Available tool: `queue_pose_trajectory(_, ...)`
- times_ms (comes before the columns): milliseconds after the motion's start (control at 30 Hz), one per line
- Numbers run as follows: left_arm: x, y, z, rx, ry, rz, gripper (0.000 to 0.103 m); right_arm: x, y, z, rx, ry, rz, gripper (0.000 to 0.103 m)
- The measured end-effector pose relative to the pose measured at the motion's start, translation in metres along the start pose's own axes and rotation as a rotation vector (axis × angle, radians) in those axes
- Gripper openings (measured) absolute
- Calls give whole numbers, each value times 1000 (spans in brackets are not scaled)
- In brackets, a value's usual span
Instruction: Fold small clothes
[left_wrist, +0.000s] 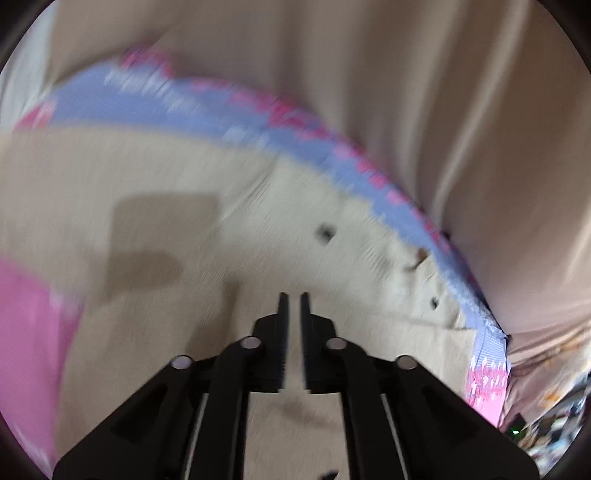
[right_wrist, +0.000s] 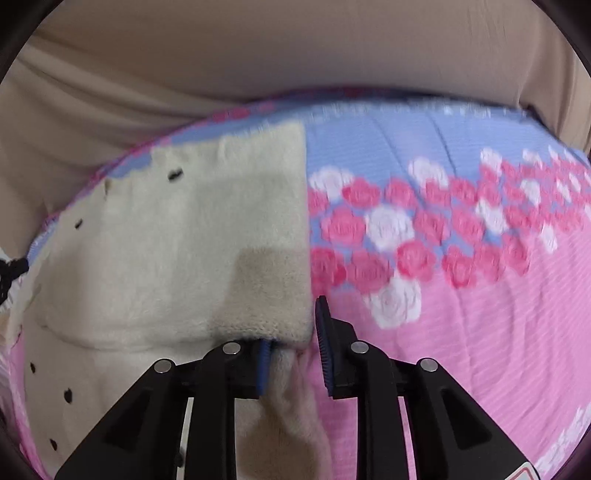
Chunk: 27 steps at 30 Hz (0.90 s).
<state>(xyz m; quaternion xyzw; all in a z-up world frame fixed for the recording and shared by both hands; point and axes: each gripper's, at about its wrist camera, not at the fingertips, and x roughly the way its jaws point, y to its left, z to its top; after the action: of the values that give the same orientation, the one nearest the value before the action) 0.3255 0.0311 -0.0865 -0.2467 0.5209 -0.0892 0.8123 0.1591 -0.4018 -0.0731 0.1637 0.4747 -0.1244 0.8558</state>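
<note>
A bed is seen, covered by a quilted spread (right_wrist: 461, 332) in pink and pale blue, printed with pink and white roses. Directly on the spread a cream fleece garment (right_wrist: 177, 258) with small dark spots is laid, one flap folded over. Beyond the spread's far edge, beige cloth (right_wrist: 295, 48) is seen

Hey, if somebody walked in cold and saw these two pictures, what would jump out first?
The cream fuzzy garment with small dark dots, spread over the pink and blue rose-patterned bedspread. Next, the right gripper pinching the garment's knitted hem at the bottom centre.
</note>
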Motion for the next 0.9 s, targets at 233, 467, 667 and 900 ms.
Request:
queue_pose_trajectory(233,20,31,-44,-243,59,-19,55,1,-3,-4,57,-4,23,25)
queue_pose_trajectory(467,5,6,-7,-140,-63,-103,9,-8,-3,-1,80,-22,37,21)
queue_pose_trajectory(667,9,15,14,-63,-70,1,9,2,-3,-9,28,-30,-2,15)
queue_pose_trajectory(900,32,43,-1,-72,-37,20,11,-1,-20,-10,65,-37,5,20)
